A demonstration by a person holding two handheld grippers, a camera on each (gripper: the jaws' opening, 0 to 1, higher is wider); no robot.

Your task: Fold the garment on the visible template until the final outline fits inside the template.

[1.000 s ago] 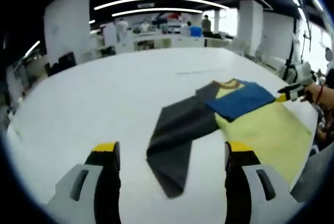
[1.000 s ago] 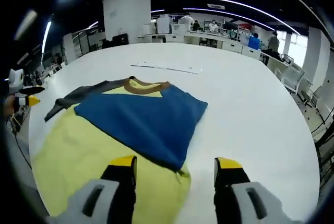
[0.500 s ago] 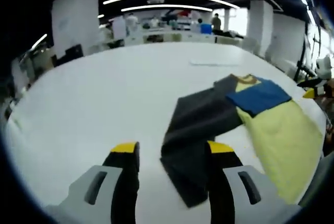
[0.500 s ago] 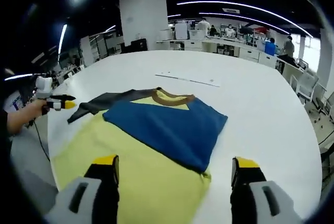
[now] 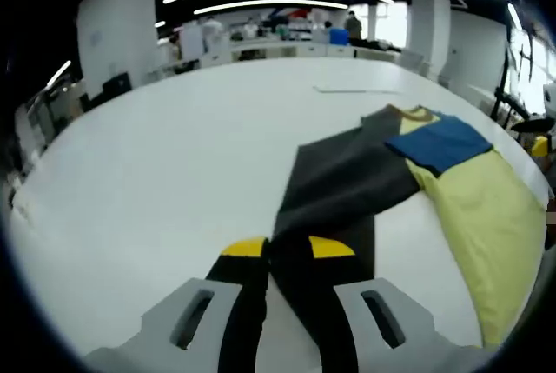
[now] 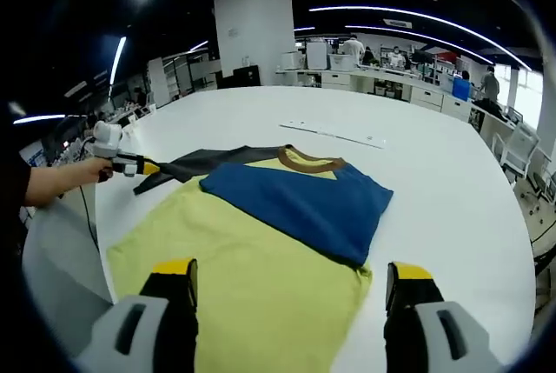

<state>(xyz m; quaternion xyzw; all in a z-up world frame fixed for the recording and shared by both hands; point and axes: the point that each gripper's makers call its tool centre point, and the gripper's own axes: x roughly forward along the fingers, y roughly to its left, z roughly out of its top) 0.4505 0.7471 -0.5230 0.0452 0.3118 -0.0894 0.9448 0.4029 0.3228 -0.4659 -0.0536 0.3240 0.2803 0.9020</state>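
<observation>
- Two grippers work one shirt spread on the white worktop; it lies flat, with a yellow body, a grey sleeve out to one side and a blue sleeve already folded across the chest.
- At the left, the left gripper is clenched on the cuff end of the grey sleeve, its yellow-tipped jaws nearly meeting with the dark cloth pinched between them; in the right gripper view this same gripper sits at the far tip of that sleeve, held in a person's hand.
- In the middle, the blue sleeve rests just under the brown collar, and a thin pale strip lies on the worktop beyond the collar, apart from the shirt.
- At the right, the right gripper hangs released over the yellow hem, jaws wide apart and holding nothing.
- I judge the cloth light, limp and prone to sagging and wrinkling, so it wants lifting by edges and corners rather than pushing.
- The cuff looks the sound hold for carrying the grey sleeve over the chest; the hem corners suit the later fold.
</observation>
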